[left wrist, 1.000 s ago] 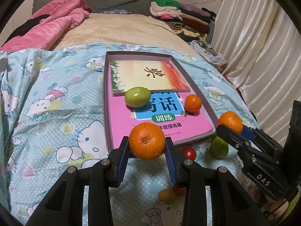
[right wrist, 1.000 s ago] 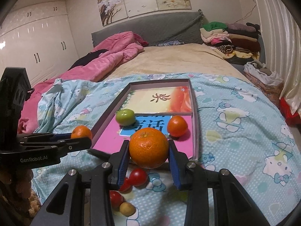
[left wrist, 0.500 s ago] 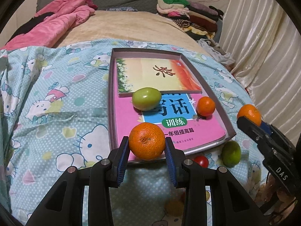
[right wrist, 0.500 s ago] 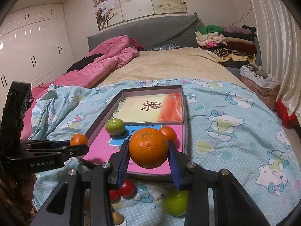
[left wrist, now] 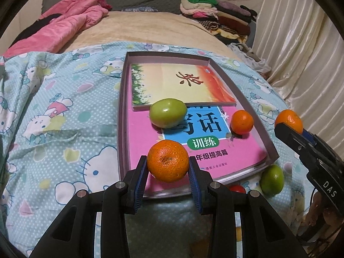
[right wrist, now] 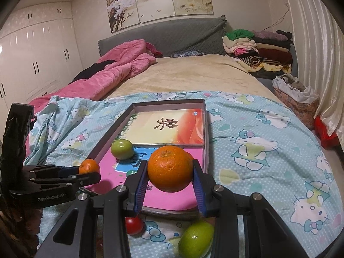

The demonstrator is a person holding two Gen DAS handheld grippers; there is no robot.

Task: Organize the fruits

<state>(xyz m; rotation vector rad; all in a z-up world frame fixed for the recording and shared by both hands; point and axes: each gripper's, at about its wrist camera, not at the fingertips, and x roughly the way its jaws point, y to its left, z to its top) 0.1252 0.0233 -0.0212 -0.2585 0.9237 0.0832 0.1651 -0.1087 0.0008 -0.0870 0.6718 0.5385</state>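
Each gripper, left (left wrist: 168, 165) and right (right wrist: 169, 169), clamps an orange over the tray (left wrist: 123, 116); next, lower and release.

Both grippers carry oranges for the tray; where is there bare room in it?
Free: the pink book left of the green fruit, and between it and the small orange. Crowded: the blanket below the tray's near rim.

Tray (left wrist: 266, 142) on bed (left wrist: 64, 111); two books (left wrist: 182, 86) inside, two fruits (left wrist: 168, 113) atop books; more fruits (left wrist: 272, 179) on bed before tray.
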